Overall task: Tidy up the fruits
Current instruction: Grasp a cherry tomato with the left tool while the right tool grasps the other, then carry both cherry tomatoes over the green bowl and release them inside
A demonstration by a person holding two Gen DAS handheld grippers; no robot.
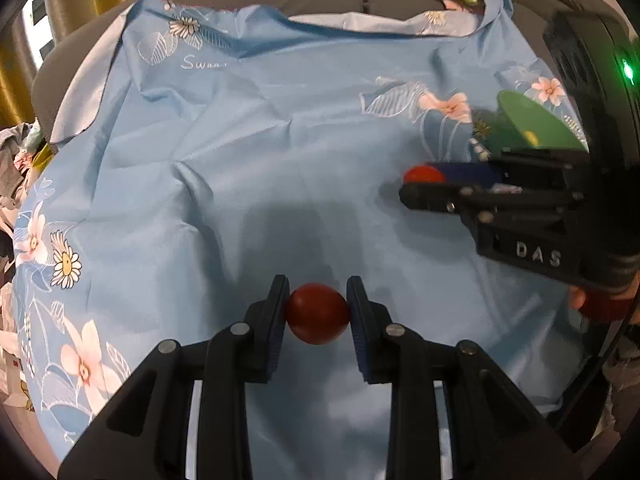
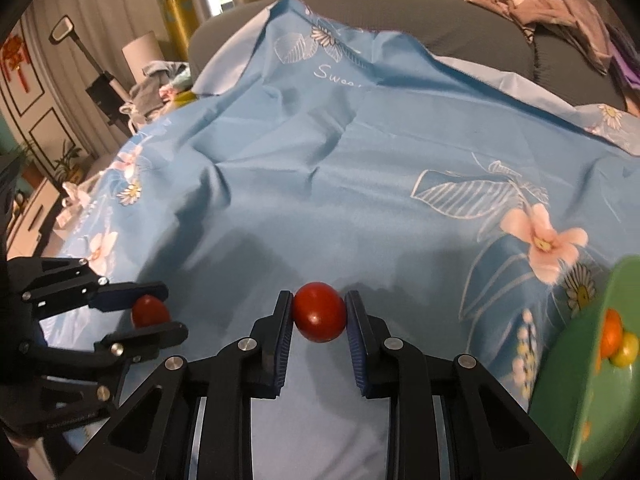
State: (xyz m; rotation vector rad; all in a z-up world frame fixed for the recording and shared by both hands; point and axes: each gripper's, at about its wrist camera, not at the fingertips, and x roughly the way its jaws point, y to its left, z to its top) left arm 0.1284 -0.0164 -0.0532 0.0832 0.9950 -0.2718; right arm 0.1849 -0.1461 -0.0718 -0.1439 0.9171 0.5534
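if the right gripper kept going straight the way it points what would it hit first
Probably only the blue cloth. The right gripper, shut on a red fruit, angles down at bare fabric. The green bowl sits off to its right, though depth is unclear.

Two red tomatoes [image 1: 317, 313] [image 2: 319, 312], two hand-held grippers [image 1: 318, 312] [image 2: 319, 314], one green bowl [image 2: 576, 380].

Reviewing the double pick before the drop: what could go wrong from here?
1. Left gripper and right gripper each pinch a smooth round red fruit near the fingertips; either could squirt out or bruise.
2. The green bowl sits at the frame edge and already holds fruit; a dropped one might bounce out.
3. The wrinkled blue cloth could let a dropped fruit roll.
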